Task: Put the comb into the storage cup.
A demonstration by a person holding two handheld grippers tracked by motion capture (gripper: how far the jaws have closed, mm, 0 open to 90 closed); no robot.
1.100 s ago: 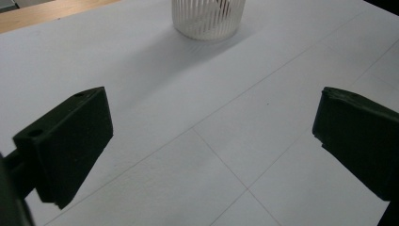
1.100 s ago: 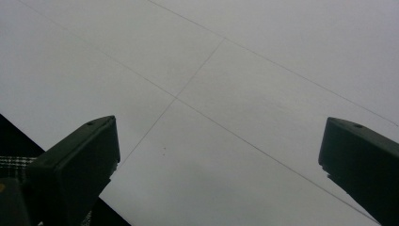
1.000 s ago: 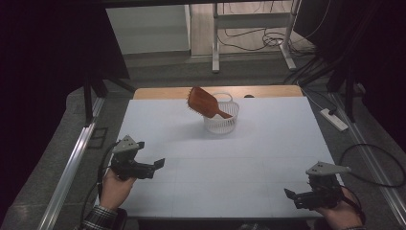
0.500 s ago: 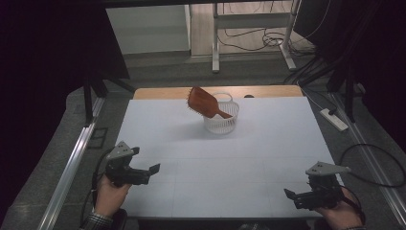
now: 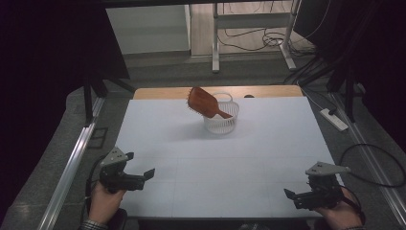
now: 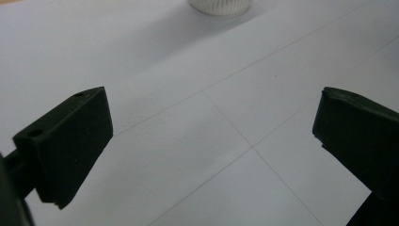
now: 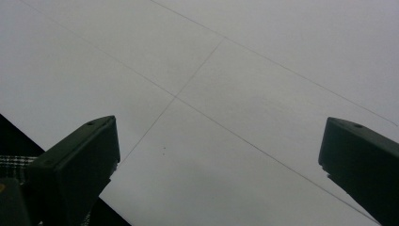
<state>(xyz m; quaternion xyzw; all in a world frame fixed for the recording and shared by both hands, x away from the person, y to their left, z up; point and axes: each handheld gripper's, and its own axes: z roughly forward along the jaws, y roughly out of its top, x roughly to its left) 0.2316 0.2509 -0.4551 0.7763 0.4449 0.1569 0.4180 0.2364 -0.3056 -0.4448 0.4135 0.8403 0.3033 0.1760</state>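
Table [image 5: 172, 143]: white sheet spanning work area, nothing lying between grippers and basket.
Basket [image 5: 221, 120]: white slotted plastic, standing far centre; likely light, tipping easily.
Hairbrush [image 5: 205, 102]: brown, stiff, propped tilted in basket, paddle overhanging rim; paddle or neck offering grip.
Left gripper [image 5: 149, 173]: hovering near-left edge, jaws gaping, empty.
Right gripper [image 5: 288, 194]: hovering near-right corner, jaws gaping, empty.

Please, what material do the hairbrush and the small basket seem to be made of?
Hairbrush: probably wood or wood-look plastic, with a reddish-brown, slightly glossy back. Basket: likely white plastic, matte, with thin slatted walls that light passes through.
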